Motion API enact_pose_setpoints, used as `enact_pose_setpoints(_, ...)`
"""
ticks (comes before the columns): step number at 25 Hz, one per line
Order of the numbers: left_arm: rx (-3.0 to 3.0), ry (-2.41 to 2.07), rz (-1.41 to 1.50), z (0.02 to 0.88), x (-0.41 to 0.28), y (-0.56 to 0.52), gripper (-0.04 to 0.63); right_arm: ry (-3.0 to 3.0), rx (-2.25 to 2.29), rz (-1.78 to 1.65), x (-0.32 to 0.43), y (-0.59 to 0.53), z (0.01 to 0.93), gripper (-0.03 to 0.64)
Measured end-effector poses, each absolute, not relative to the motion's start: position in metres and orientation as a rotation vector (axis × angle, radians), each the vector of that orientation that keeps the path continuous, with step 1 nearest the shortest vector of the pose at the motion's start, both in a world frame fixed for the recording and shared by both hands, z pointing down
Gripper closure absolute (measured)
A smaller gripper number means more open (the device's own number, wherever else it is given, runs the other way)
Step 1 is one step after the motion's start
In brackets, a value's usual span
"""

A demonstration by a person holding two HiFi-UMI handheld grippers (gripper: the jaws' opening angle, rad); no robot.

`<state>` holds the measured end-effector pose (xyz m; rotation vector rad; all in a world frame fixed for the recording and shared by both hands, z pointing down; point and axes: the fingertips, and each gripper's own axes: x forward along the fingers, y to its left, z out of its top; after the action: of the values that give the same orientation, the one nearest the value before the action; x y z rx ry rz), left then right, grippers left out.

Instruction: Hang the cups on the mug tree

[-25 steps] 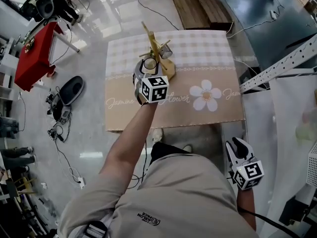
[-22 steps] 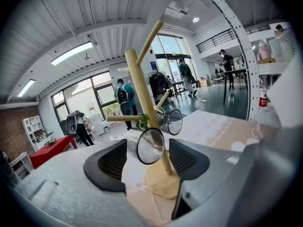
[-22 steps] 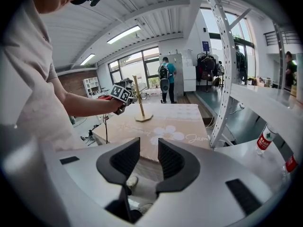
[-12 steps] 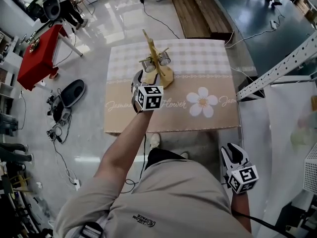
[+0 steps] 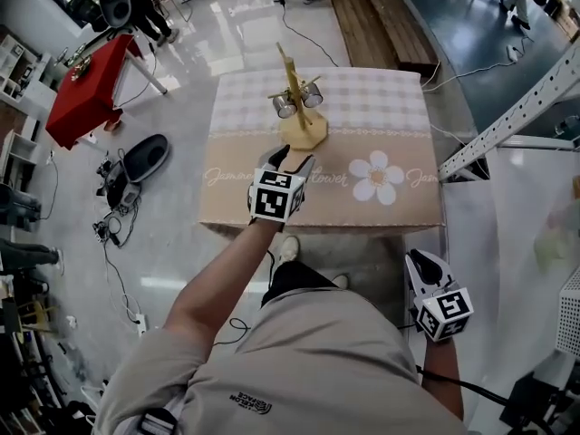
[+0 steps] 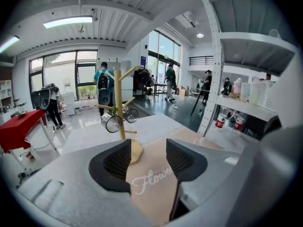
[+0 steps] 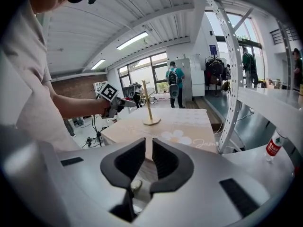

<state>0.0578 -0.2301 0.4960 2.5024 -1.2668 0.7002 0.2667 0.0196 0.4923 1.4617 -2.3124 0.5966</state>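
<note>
Our left gripper [image 5: 292, 159] has drawn back from the mug tree [image 5: 296, 93] toward the near edge of the worktop [image 5: 399, 202]. Its jaws have just eased slightly inward but stand wide apart, released, with nothing between them. Two clear cups [image 5: 285, 107] hang on the tree's branches, apart from both grippers. Our right gripper [image 5: 422, 261] hangs off the worktop beside our hip. Its jaws have just been closing to a narrow gap and grasp nothing.
</note>
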Motion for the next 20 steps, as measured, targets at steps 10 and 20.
enact_pose_setpoints(10,2.534,-0.789,0.615,0.475,0.1,-0.076,0.586,-2.426,1.338,0.592,0.245,0.04,0.474,0.598)
enact_pose_setpoints(20,2.487,-0.46,0.634,0.476,0.126,0.033,0.586,-2.498,1.204,0.542,0.213,0.06,0.461,0.603)
